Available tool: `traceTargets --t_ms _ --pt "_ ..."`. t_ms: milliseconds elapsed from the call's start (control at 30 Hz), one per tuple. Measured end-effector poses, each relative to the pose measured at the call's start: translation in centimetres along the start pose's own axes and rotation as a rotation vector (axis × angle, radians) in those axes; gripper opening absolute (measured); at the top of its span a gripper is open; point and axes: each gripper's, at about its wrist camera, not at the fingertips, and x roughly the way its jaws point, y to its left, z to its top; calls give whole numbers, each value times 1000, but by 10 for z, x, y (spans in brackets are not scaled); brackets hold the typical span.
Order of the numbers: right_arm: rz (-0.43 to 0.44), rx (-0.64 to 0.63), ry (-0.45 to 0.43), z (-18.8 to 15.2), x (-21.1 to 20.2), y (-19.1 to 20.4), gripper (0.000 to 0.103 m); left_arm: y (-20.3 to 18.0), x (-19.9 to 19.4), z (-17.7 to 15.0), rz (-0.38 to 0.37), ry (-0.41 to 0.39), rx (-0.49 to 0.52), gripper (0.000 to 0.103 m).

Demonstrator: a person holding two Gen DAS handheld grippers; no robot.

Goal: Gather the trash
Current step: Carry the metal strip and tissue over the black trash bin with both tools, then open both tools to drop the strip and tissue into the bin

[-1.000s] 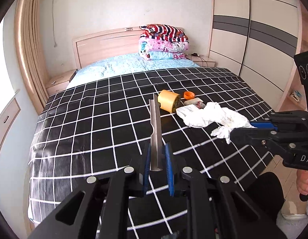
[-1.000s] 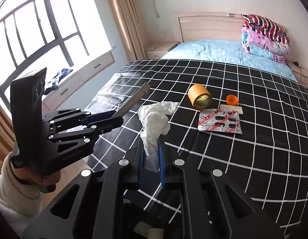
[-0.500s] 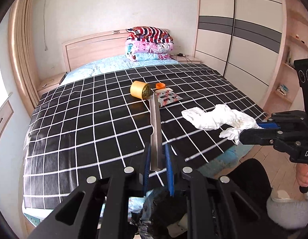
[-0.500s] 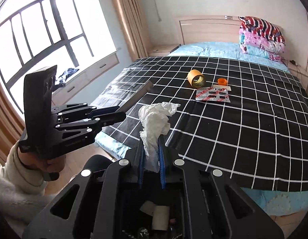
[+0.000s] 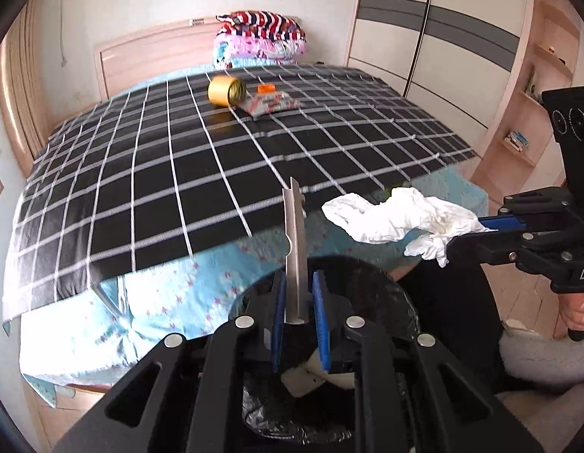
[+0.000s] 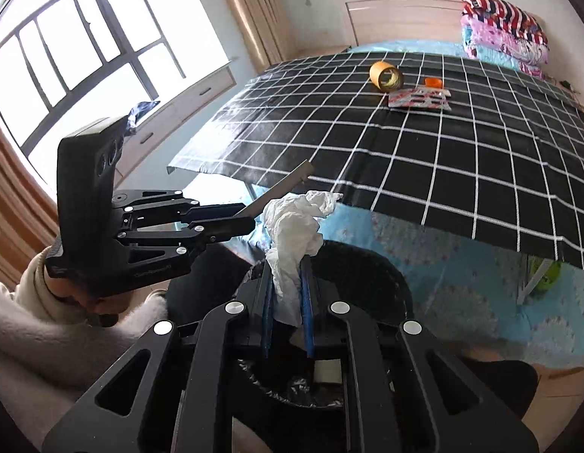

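Note:
My left gripper (image 5: 298, 294) is shut on a long grey metal strip (image 5: 295, 249) that sticks forward. It hangs over a black-lined trash bin (image 5: 367, 290) beside the bed. My right gripper (image 6: 286, 294) is shut on a crumpled white tissue (image 6: 294, 226), also over the bin (image 6: 367, 271). The tissue (image 5: 397, 215) shows at the right in the left wrist view, held by the right gripper (image 5: 477, 234). The left gripper (image 6: 239, 219) with the strip (image 6: 284, 188) shows in the right wrist view. Trash lies inside the bin.
On the black checked bedspread (image 5: 179, 158) lie a yellow tape roll (image 5: 226, 91), an orange cap (image 5: 265, 88) and a blister pack (image 5: 269, 104). Folded quilts (image 5: 262, 41) sit at the headboard. A wardrobe (image 5: 443, 37) stands on the right, a window (image 6: 84, 56) on the left.
Both grippers have pulled back from the bed and down, carrying the strip and the tissue. They now hang over the trash bin at the bed's foot.

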Motion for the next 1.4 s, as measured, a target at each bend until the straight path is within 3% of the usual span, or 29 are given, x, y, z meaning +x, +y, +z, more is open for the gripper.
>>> traceTargets --t_ms 367,867,1267,1367,1400 --pt "-30 57 136 -36 40 -16 13 -8 30 -38 -69 119 -13 14" --pt "-18 100 350 -72 108 -32 15 -7 109 -82 -86 369 -49 14" --pt "-48 150 437 -82 144 -46 15 -1 132 -90 -103 442 -65 15" --pt "-49 156 440 -82 147 -47 26 -3 132 -88 -98 443 -57 16" --pt "-53 154 438 -82 147 -47 34 -3 131 -88 -103 439 -55 17"
